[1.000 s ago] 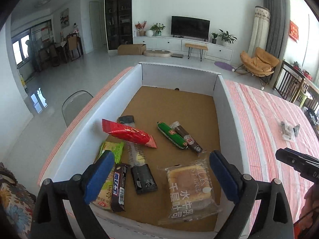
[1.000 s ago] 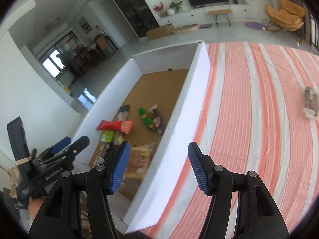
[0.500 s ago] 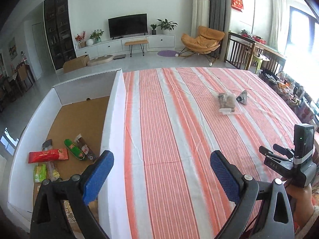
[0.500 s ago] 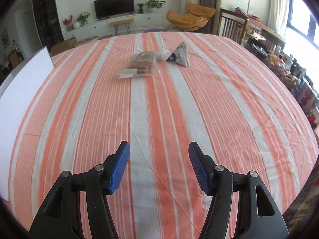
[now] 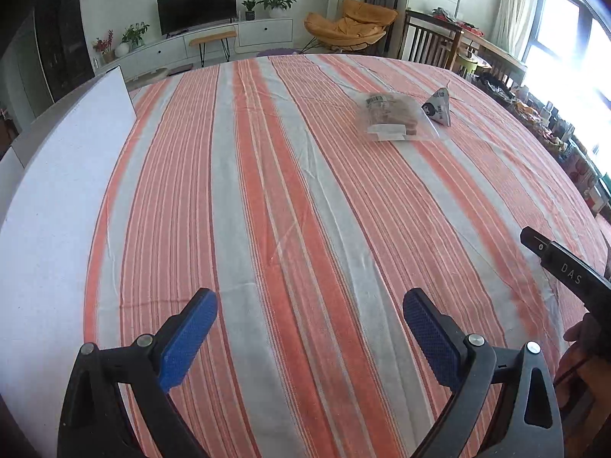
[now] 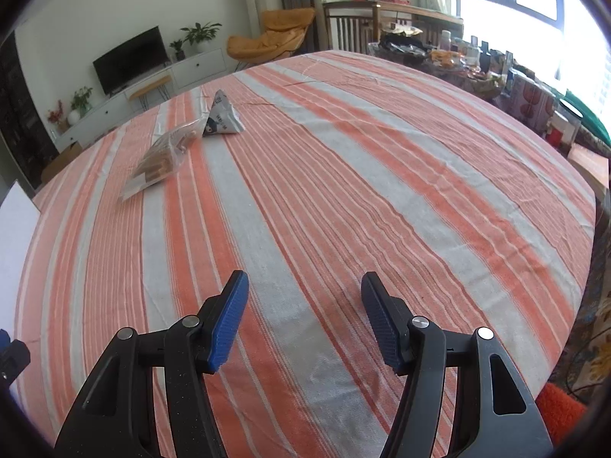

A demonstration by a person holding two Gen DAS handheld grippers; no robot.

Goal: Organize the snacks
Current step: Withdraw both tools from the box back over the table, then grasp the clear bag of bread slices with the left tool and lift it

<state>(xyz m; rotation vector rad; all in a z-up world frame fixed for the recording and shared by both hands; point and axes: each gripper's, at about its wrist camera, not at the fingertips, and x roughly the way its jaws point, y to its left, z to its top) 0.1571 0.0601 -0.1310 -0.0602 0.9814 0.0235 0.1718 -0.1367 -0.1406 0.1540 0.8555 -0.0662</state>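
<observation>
While sealed, the clear bag (image 5: 393,116) holds biscuits.

Two snacks left on the striped table (image 5: 305,198), far side. Clear bag of brown biscuits (image 5: 389,114) (image 6: 164,156), lying flat, white label at its near end. Just beside it, touching at a corner, small grey-white pyramid packet (image 5: 439,108) (image 6: 223,118), standing upright on its base. White box wall (image 5: 49,206) well apart, at left.

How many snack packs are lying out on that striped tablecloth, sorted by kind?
Clear plastic bag of brown biscuits: 1
Grey-and-white pyramid-shaped pack: 1
Total: 2, lying side by side on the orange-and-white striped tablecloth
</observation>
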